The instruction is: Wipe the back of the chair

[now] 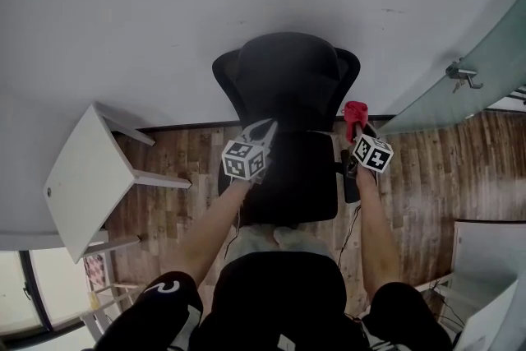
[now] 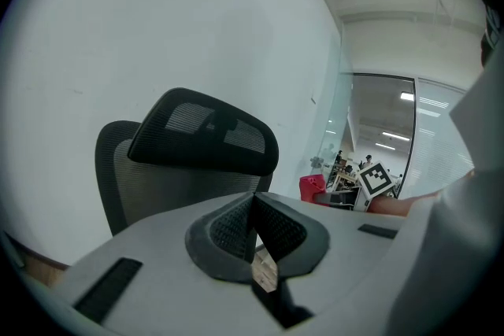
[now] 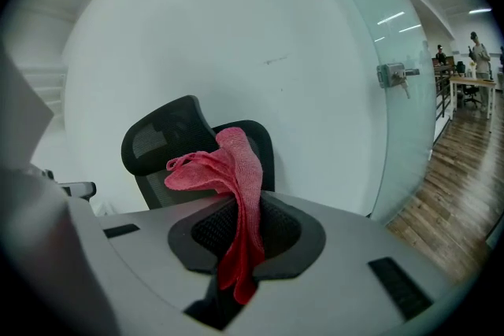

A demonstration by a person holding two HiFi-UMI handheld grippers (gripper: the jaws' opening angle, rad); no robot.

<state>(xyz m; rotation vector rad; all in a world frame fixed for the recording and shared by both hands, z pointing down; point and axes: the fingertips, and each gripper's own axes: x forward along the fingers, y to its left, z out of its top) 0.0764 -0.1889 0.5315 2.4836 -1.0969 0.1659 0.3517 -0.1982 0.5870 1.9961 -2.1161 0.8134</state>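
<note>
A black mesh office chair [image 1: 288, 103] stands against the white wall, its back and headrest facing me. My left gripper [image 1: 261, 130] is shut and empty, held over the seat's left side; the chair's headrest [image 2: 206, 131] shows ahead of it. My right gripper [image 1: 357, 126] is shut on a red cloth [image 1: 354, 113] at the chair's right edge. In the right gripper view the red cloth [image 3: 228, 185] sticks up from between the jaws, with the chair back [image 3: 181, 145] a little way behind it.
A white side table [image 1: 86, 177] stands at the left on the wood floor. A glass partition with a metal handle [image 1: 462, 74] runs along the right. A white cabinet [image 1: 485, 259] sits at the lower right.
</note>
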